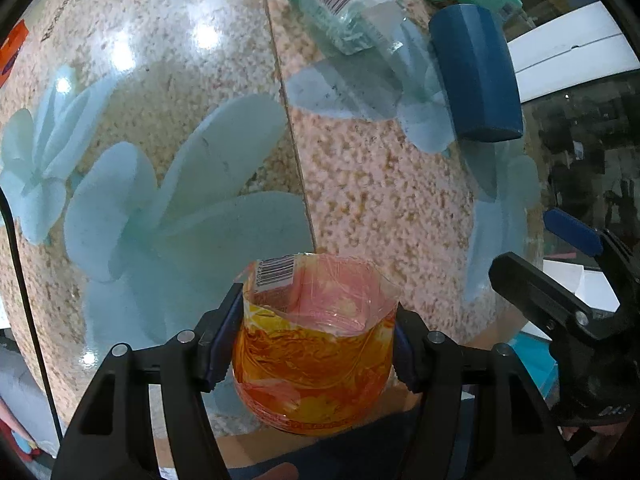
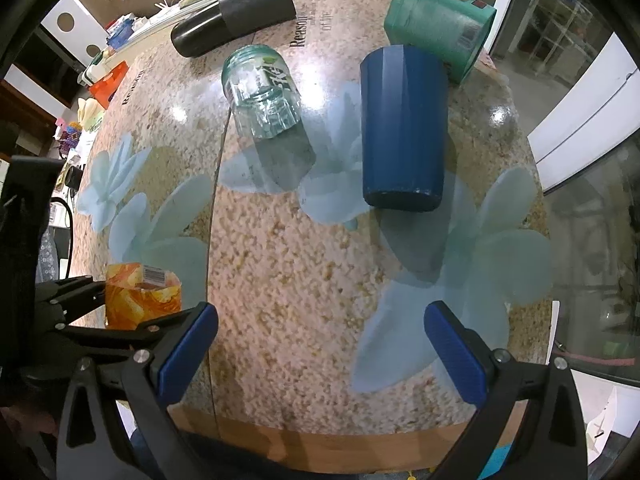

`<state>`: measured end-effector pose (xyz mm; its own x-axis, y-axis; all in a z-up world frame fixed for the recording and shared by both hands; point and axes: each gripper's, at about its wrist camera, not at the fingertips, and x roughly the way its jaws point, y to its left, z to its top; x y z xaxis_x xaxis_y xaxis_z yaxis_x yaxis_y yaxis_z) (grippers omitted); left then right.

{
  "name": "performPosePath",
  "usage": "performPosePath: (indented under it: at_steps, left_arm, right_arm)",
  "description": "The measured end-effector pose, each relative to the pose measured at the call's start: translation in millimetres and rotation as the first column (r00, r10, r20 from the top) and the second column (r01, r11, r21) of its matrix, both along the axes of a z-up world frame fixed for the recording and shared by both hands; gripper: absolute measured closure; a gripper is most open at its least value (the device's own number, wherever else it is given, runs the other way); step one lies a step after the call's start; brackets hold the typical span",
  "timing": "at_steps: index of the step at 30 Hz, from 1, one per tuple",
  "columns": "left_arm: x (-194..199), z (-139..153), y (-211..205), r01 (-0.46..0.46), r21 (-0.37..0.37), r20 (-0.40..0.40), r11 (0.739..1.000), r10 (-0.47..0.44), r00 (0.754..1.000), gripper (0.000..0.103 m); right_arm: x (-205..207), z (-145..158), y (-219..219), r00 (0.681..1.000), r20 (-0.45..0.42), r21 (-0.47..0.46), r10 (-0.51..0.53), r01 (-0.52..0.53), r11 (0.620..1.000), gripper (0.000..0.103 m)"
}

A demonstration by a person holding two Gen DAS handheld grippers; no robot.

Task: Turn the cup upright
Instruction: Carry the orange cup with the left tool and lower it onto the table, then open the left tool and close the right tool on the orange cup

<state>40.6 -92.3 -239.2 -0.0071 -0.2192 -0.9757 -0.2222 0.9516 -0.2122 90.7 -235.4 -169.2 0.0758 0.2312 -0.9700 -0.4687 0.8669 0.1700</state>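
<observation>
My left gripper is shut on an orange and yellow plastic cup, held upright with its open mouth up, near the table's front edge. The same cup shows at the left of the right wrist view. My right gripper is open and empty above the table's front. A dark blue cup stands upside down ahead of it, also in the left wrist view. A clear green-tinted glass jar lies on its side, also in the left wrist view.
A teal cup lies on its side at the back right. A black tumbler lies at the back left. The table is speckled stone under glass with pale blue flower prints. Clutter and shelves lie beyond the left edge.
</observation>
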Motion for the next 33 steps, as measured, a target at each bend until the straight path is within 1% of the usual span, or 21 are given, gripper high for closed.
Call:
performPosePath:
  at_steps: [4,7,8,9,11,13,17,18,22,26,29,33]
  left_arm:
    - [-1,-5,0,0.002,0.004,-0.002,1.0,-0.002,1.0,0.034]
    - [0,-11,-1,-0.005,-0.01,-0.006,1.0,0.005,1.0,0.031]
    - [-2,-12,-1,-0.006,-0.008,-0.006,1.0,0.006,1.0,0.026]
    - [-2,-15,-2,-0.006,-0.005,-0.008,1.0,0.006,1.0,0.024]
    - [-3,-17,-1,-0.004,-0.015,-0.009,1.0,0.004,1.0,0.009]
    - [-2,-16,-2,-0.005,-0.038,-0.001,0.999,0.005,1.0,0.0]
    - [-2,-9,-3,-0.007,-0.071,0.017,0.997,0.008,1.0,0.0]
    - [-2,-5,3,-0.006,-0.08,0.021,0.997,0.008,1.0,0.0]
    - [-2,8,8,0.017,-0.103,0.031,0.995,-0.014,0.999,0.0]
    - [-5,28,13,0.047,-0.127,0.061,0.991,-0.039,0.997,0.0]
    - [-9,48,19,0.072,-0.142,0.099,0.987,-0.058,0.993,0.0]
    - [-21,72,38,0.097,-0.119,0.132,0.988,-0.081,0.988,0.0]
  right_arm:
    - [1,-2,0,1.0,-0.002,0.0,0.005,-0.005,1.0,0.0]
    - [1,-2,-1,1.0,-0.002,0.002,0.005,-0.005,1.0,0.0]
    - [1,-2,-1,1.0,0.0,0.004,0.004,-0.004,1.0,0.0]
    - [1,-2,-2,1.0,0.001,0.004,0.002,-0.002,1.0,0.0]
    - [0,-1,-3,1.0,0.003,0.003,-0.001,0.001,1.0,0.0]
    - [0,-1,-5,1.0,0.004,0.002,-0.007,0.007,1.0,0.0]
    - [0,1,-11,1.0,-0.002,0.007,-0.029,0.029,1.0,0.0]
    - [0,3,-12,0.999,-0.003,0.013,-0.036,0.036,0.999,0.0]
    - [1,14,-14,0.998,-0.002,0.039,-0.06,0.06,0.997,0.0]
    - [-1,29,-13,0.997,0.006,0.067,-0.081,0.08,0.995,0.0]
    - [-4,39,-7,0.996,0.004,0.08,-0.085,0.085,0.993,0.0]
    - [-14,56,9,0.998,0.01,0.086,-0.058,0.057,0.995,0.0]
